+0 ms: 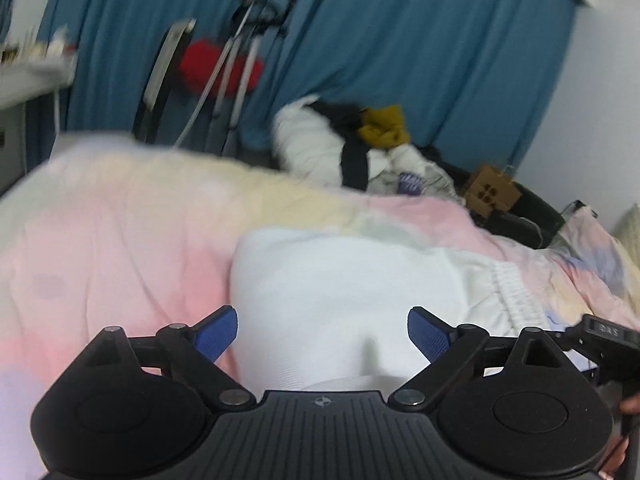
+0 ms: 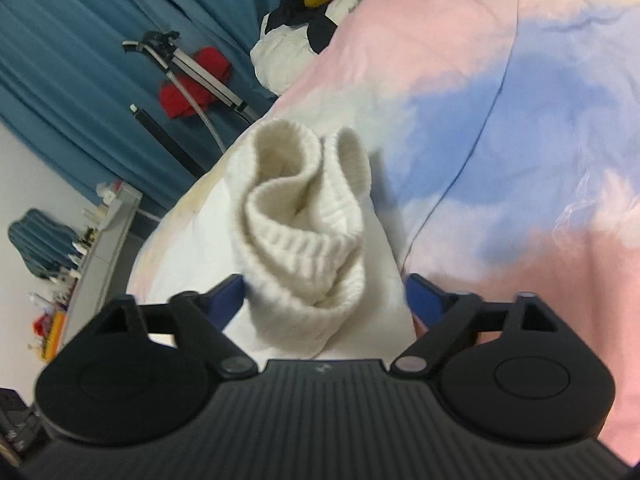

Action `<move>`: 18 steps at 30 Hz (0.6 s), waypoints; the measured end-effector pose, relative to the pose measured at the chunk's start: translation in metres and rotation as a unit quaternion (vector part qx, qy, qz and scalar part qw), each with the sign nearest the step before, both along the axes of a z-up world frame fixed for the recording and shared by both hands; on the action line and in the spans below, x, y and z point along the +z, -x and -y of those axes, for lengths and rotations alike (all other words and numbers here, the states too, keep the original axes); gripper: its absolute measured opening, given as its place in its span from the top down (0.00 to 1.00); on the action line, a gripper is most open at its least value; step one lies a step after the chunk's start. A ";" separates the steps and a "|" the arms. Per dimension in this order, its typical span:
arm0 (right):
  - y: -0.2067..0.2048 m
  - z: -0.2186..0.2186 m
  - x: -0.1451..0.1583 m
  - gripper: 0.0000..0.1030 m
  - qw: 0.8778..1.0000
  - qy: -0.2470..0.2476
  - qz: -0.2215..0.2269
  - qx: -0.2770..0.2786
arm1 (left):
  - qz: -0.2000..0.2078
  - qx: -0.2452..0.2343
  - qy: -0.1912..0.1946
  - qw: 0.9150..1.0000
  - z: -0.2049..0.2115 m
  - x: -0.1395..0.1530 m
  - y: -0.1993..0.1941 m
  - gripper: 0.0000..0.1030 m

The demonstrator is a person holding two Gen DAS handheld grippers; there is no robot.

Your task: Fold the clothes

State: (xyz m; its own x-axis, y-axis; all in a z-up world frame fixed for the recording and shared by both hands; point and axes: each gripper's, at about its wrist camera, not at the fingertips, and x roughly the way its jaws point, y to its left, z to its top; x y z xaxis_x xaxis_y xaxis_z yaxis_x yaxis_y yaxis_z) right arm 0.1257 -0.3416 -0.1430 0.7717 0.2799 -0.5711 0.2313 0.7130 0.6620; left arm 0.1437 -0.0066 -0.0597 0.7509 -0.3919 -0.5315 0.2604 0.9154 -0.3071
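Left wrist view: blue curtain [image 1: 420,60] fills the far wall, with a tripod [image 1: 236,64] and a red cloth [image 1: 208,66] in front of it. Below lies the bed, its quilt [image 1: 112,240] pastel pink, yellow and white. On the far side of the quilt sits a heap of unfolded clothes [image 1: 320,148], white, black and mustard, with a small cardboard box [image 1: 490,190] to its right. Nearer, middle of the bed, lies a white garment [image 1: 340,280]; its gathered elastic band points right. My left gripper [image 1: 322,338] hangs above the near edge of this garment, jaws wide, blue pads [image 1: 218,336] well apart, nothing between them. Picture is blurred, so fine contact is hard to judge; the pads look clear of the cloth.

Right wrist view, rolled sideways: same curtain [image 2: 60,60] upper left, quilt [image 2: 540,120] right with a blue patch, clothes heap [image 2: 320,12] at the top edge. A cluttered shelf [image 2: 108,240] stands at left. A cream ribbed knit [image 2: 308,220], bunched with its cuff opening upward, rests on the white garment [image 2: 188,272] just ahead of my right gripper [image 2: 326,300]. Jaws wide. The knit's near end lies between the pads [image 2: 230,296]; the left pad is at its edge, the right pad apart from it. No grip.
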 end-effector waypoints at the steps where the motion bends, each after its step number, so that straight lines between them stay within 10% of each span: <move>1: -0.001 0.000 -0.005 0.13 1.000 -0.006 -0.004 0.002 | -0.010 0.002 -0.001 1.000 -0.003 -0.003 -0.003 0.09; 18: -0.008 -0.006 -0.013 0.10 0.998 -0.055 -0.022 0.013 | -0.043 -0.014 -0.028 0.999 0.006 -0.036 -0.007 0.09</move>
State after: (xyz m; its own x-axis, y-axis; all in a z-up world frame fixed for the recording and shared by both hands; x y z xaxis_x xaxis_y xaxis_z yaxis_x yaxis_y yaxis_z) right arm 0.1332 -0.3357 -0.1562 0.7382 0.3628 -0.5687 0.2443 0.6421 0.7267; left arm 0.1510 -0.0122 -0.0957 0.6912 -0.3795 -0.6150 0.2613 0.9247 -0.2770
